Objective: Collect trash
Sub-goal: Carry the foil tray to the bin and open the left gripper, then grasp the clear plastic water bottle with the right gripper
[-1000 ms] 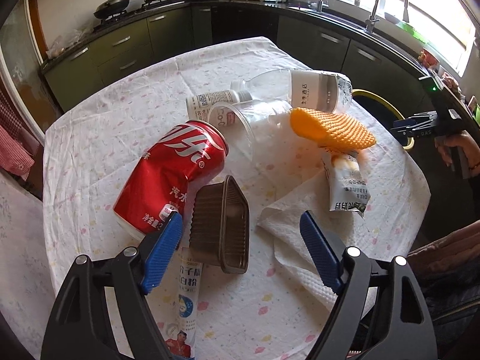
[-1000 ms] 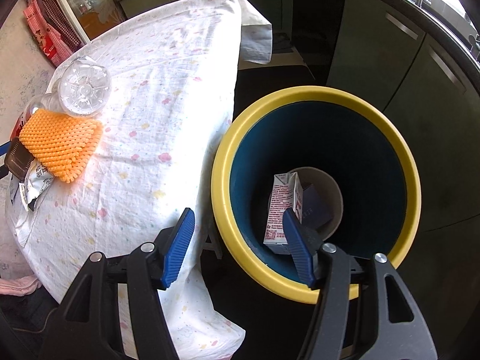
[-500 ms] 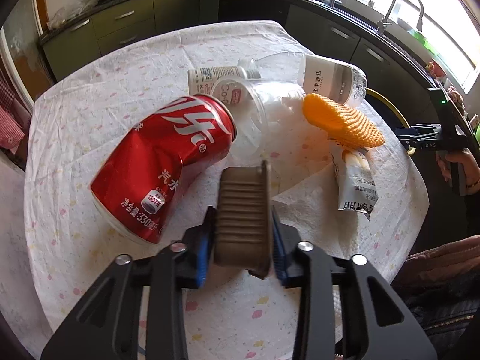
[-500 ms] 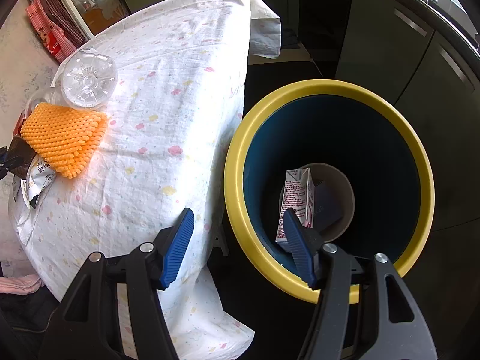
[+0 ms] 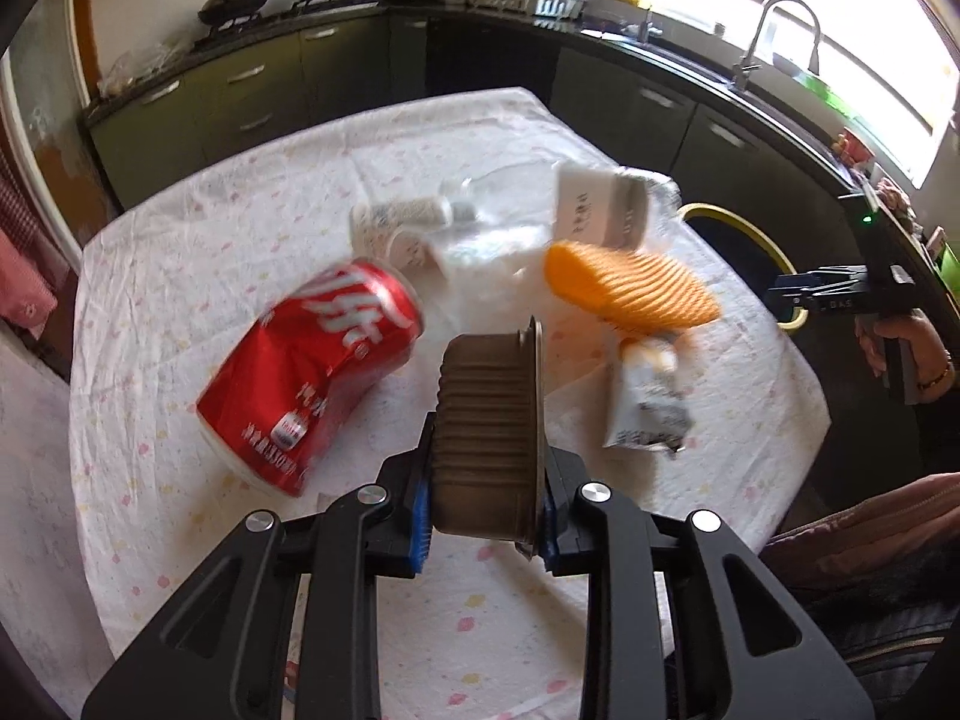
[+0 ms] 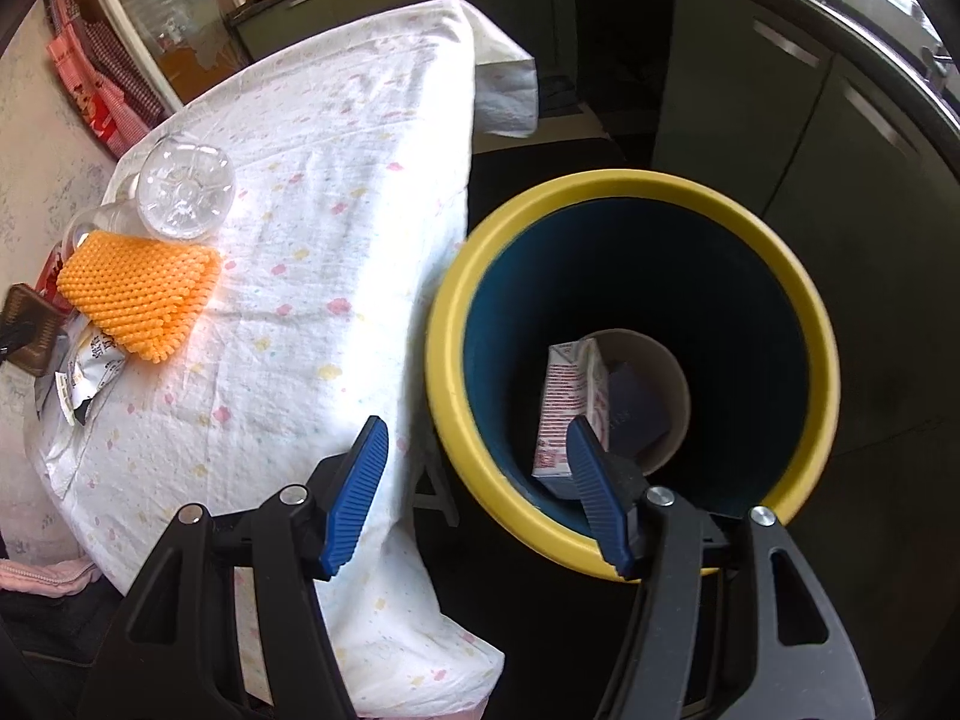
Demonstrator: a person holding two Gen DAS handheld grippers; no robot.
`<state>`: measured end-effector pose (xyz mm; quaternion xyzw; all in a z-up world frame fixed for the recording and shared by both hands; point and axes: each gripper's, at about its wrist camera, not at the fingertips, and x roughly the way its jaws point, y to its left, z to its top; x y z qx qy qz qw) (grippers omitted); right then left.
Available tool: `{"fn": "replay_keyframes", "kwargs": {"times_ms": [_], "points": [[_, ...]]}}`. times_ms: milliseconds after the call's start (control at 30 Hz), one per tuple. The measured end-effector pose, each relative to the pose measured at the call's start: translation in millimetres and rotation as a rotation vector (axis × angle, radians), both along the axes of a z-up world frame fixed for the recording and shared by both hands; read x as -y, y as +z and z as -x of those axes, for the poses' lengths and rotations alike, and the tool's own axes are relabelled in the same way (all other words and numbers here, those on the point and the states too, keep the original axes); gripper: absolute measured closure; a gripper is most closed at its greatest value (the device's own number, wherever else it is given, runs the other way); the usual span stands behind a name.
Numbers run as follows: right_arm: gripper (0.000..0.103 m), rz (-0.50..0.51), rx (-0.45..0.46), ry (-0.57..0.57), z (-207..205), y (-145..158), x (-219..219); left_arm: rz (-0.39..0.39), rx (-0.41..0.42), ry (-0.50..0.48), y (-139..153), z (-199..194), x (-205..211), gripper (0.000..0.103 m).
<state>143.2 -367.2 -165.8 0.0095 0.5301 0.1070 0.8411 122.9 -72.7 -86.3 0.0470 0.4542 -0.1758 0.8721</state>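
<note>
My left gripper (image 5: 485,480) is shut on a brown ribbed plastic tray (image 5: 489,420) and holds it above the table. Below it lie a dented red can (image 5: 312,378), an orange foam net (image 5: 630,288), a silver wrapper (image 5: 645,402), a clear bottle (image 5: 600,210) and a clear cup (image 5: 432,252). My right gripper (image 6: 474,480) is open and empty, above the gap between the table and the yellow-rimmed bin (image 6: 630,204). The bin holds a red-and-white carton (image 6: 567,402) and a dark blue box (image 6: 636,414).
The table has a white flowered cloth (image 5: 180,276) whose corner hangs off the far edge (image 6: 504,96). The bin stands on the floor beside the table's right side (image 5: 738,228). Dark kitchen cabinets (image 5: 660,114) run behind. A white napkin (image 5: 582,384) lies under the wrapper.
My left gripper closed on the brown tray and lifted it off the table. My right gripper drifted slightly left, away from the bin, still open.
</note>
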Motion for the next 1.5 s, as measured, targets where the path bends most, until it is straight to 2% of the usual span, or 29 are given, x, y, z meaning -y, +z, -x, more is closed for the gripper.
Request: {"fn": "replay_keyframes", "kwargs": {"times_ms": [133, 267, 367, 467, 700, 867, 933, 1000, 1033, 1067, 1167, 1300, 1367, 1500], "points": [[0.044, 0.0, 0.019, -0.038, 8, 2, 14, 0.017, 0.044, -0.055, 24, 0, 25, 0.076], [0.044, -0.009, 0.041, -0.084, 16, 2, 32, 0.048, 0.077, -0.153, 44, -11, 67, 0.076], [0.044, -0.02, 0.06, -0.128, 25, 3, 51, 0.067, 0.087, -0.243, 53, -26, 112, 0.076], [0.044, -0.004, 0.079, -0.171, 35, 3, 67, 0.098, 0.064, -0.35, 57, -46, 167, 0.076], [0.042, 0.004, 0.129, -0.277, 77, 10, 108, 0.068, 0.003, -0.513, 38, -85, 291, 0.076], [0.04, -0.021, 0.144, -0.325, 99, 10, 122, 0.062, -0.07, -0.537, 7, -119, 362, 0.076], [0.039, -0.022, 0.144, -0.336, 103, 8, 125, 0.055, -0.066, -0.533, -2, -131, 387, 0.076], [0.038, -0.018, 0.145, -0.346, 104, 7, 126, 0.038, -0.068, -0.505, -10, -140, 401, 0.065], [0.038, -0.017, 0.147, -0.349, 105, 7, 126, 0.042, -0.075, -0.496, -12, -141, 402, 0.051], [0.038, -0.019, 0.147, -0.348, 105, 7, 125, 0.056, -0.074, -0.479, -12, -142, 402, 0.043], [0.038, -0.026, 0.15, -0.323, 104, 7, 116, 0.084, -0.045, -0.436, -1, -135, 383, 0.028], [0.037, -0.016, 0.156, -0.284, 102, 8, 101, 0.135, 0.006, -0.379, 28, -110, 330, 0.023], [0.037, -0.026, 0.161, -0.251, 98, 9, 88, 0.187, 0.063, -0.328, 52, -88, 284, 0.011], [0.037, -0.032, 0.171, -0.15, 87, 15, 51, 0.247, 0.191, -0.228, 86, -41, 201, 0.005]]}}
